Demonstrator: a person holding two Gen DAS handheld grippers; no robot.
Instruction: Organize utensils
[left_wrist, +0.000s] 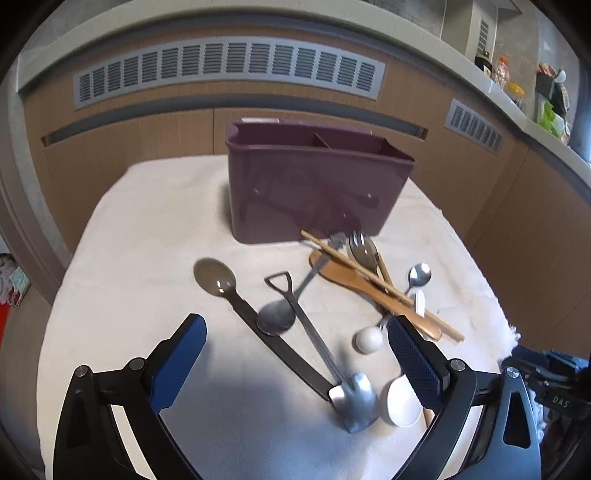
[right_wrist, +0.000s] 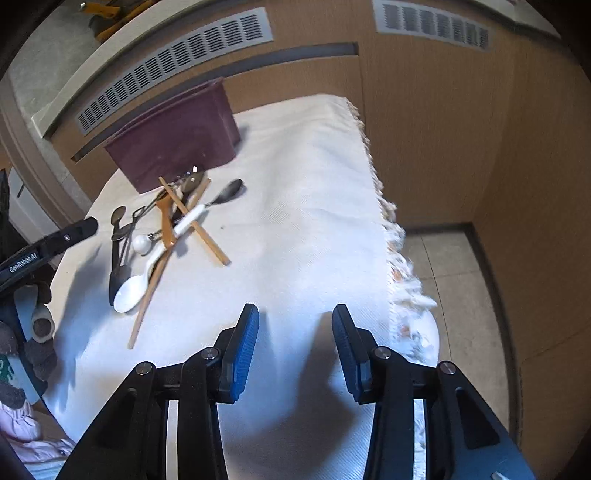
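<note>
**Both grippers empty above the pile of utensils**

The left gripper (left_wrist: 295, 362), black with blue ribbed pads, has its jaws spread wide with nothing clamped. It hovers over the near end of the pile: a black-handled spoon with a grey translucent bowl (left_wrist: 216, 277), a steel shovel-shaped spoon with a loop handle (left_wrist: 354, 402) and a white ceramic soup spoon (left_wrist: 402, 404) lie between or just beside its fingers. A small white ball-ended utensil (left_wrist: 368, 340) sits near the right finger.

The right gripper (right_wrist: 295, 321), of the same make, has its jaws partly apart and holds nothing; it hangs over a bare stretch of the white cloth-covered surface (right_wrist: 303, 206), to the right of the pile.

Farther off, a flat wooden spatula (left_wrist: 373, 291), wooden chopsticks (left_wrist: 369, 275), a steel fork (left_wrist: 364, 251) and a small steel spoon (left_wrist: 420, 275) lie crossed over one another. Behind them, at the far side of the surface, stands the dark purple plastic utensil holder (left_wrist: 314, 184), upright, with a divider inside.
</note>
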